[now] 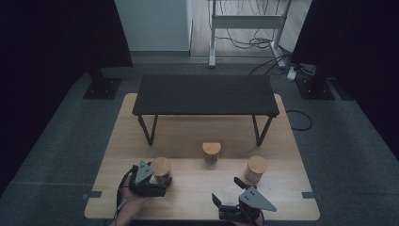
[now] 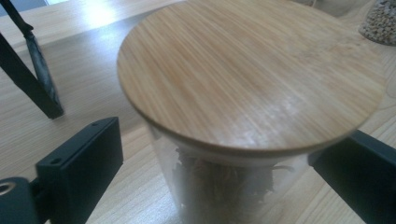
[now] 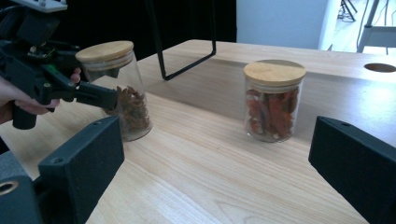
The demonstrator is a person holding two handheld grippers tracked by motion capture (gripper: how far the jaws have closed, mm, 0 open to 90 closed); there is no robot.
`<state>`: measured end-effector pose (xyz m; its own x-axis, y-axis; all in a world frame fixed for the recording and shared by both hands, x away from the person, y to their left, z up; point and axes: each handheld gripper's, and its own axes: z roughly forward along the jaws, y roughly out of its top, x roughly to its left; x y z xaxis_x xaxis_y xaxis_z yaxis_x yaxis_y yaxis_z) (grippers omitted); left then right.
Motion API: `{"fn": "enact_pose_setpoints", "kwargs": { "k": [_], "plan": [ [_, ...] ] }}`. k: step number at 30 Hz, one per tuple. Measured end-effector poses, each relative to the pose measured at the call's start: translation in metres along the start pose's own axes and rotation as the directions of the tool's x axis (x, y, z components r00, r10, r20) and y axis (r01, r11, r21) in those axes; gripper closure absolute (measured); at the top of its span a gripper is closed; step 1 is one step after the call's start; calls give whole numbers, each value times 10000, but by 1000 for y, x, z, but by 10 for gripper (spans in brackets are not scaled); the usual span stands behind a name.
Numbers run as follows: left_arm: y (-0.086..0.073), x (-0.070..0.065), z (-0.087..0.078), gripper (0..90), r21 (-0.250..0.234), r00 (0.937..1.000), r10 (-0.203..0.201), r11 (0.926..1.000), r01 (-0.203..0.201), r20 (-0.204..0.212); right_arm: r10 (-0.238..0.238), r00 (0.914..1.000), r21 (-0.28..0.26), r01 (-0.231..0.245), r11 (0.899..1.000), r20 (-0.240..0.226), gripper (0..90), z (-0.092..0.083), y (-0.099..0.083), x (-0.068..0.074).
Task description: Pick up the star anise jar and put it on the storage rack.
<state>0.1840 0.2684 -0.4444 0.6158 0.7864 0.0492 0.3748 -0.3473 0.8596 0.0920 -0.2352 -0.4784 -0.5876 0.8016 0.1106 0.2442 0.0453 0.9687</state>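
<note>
Three glass jars with bamboo lids stand on the wooden table (image 1: 197, 190). My left gripper (image 1: 160, 182) reaches around the left jar (image 1: 161, 168), which holds dark brown dried pieces. Its black jaws stand on either side of the jar (image 2: 252, 70) below the lid, with a gap showing at the glass. From the right gripper view, one left finger (image 3: 95, 94) lies alongside that jar (image 3: 122, 100). My right gripper (image 1: 227, 189) hovers open near the front edge with nothing between its jaws (image 3: 217, 135). The middle jar (image 1: 211, 152) (image 3: 273, 100) holds reddish pieces. The right jar (image 1: 256, 169) holds pale grains.
A low black bench (image 1: 204, 94) on thin metal legs (image 1: 148, 129) stands across the back of the table. A round hole (image 3: 379, 67) is cut in the tabletop. Beyond, on the floor, are a white desk frame (image 1: 247, 21) and loose cables (image 1: 256, 42).
</note>
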Motion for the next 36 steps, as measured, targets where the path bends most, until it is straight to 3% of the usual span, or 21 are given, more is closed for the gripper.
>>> {"fn": "enact_pose_setpoints", "kwargs": {
  "k": [9, 18, 20, 36],
  "plan": [
    [-4, -3, 0, 92, -3, 10000, -27, 10000, 27, 57, 54, 10000, -19, -54, 10000, 51, 30, 0, 0, 0],
    [-10, -7, 3, 208, -62, 10000, -27, 10000, 26, -30, 89, 9999, -66, -88, 9999, 79, 30, -1, 0, -1],
    [-14, -3, 2, 254, -193, 9998, -192, 9996, 193, 43, 93, 9999, -82, -92, 9999, 82, 30, -1, 0, -1],
    [-19, -4, 4, 261, -434, 9996, -279, 9987, 279, 4, 102, 9999, -69, -101, 9999, 66, 31, -1, -1, -1]
  ]
}}
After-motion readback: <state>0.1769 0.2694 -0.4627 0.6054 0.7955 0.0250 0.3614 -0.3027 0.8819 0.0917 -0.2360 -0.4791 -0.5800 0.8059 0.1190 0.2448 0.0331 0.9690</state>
